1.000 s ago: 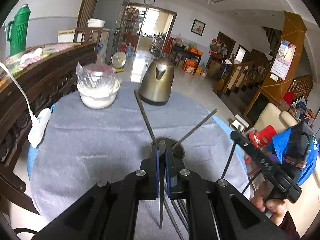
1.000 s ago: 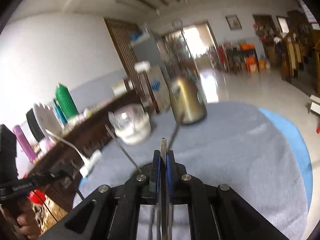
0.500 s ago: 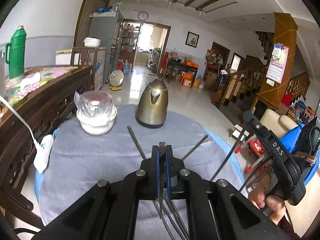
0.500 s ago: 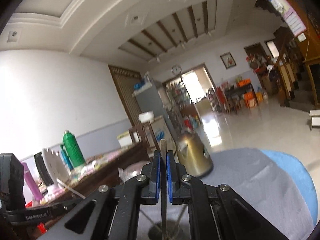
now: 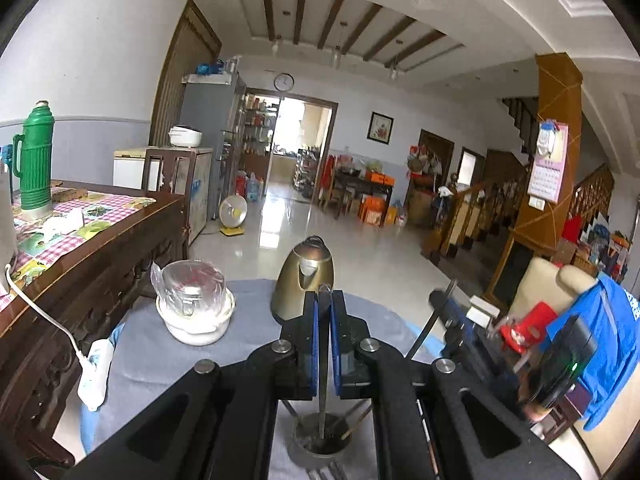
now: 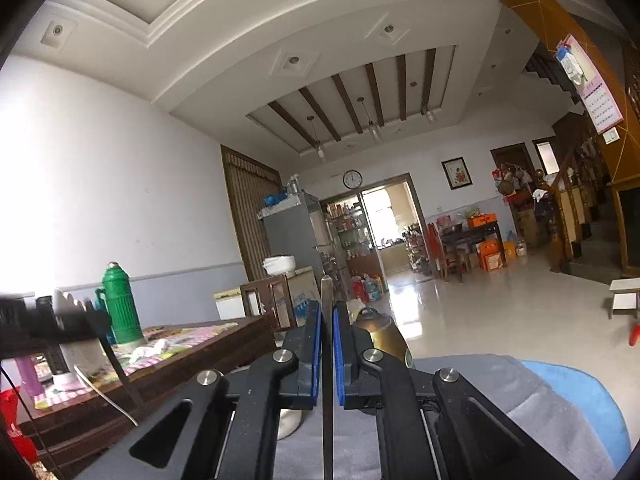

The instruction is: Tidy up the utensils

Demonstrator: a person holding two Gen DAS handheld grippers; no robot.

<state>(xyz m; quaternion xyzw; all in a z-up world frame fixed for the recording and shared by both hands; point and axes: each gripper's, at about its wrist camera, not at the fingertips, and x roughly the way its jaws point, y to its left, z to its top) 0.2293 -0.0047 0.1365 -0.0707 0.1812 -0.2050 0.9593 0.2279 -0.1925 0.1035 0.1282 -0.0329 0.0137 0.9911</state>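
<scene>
My left gripper (image 5: pixel 324 298) is shut on a thin metal utensil (image 5: pixel 322 404) held upright, its lower end inside a round metal utensil holder (image 5: pixel 318 442) on the grey tablecloth (image 5: pixel 136 356). Other thin utensils lean in the holder. My right gripper (image 6: pixel 327 308) is shut on another thin metal utensil (image 6: pixel 327 392), also upright and raised; it shows blurred at the right of the left wrist view (image 5: pixel 460 320). The left gripper shows blurred at the left of the right wrist view (image 6: pixel 52 316).
A brass kettle (image 5: pixel 303 278) and a white bowl covered with plastic wrap (image 5: pixel 194 308) stand at the far side of the table. A white power strip (image 5: pixel 94 374) hangs at the left edge. A wooden sideboard (image 5: pixel 92 236) with a green thermos (image 5: pixel 35 160) stands left.
Both grippers have tilted upward and risen, each swinging its utensil to upright. The left utensil's lower end now stands in the holder. The right gripper has moved closer beside the left.
</scene>
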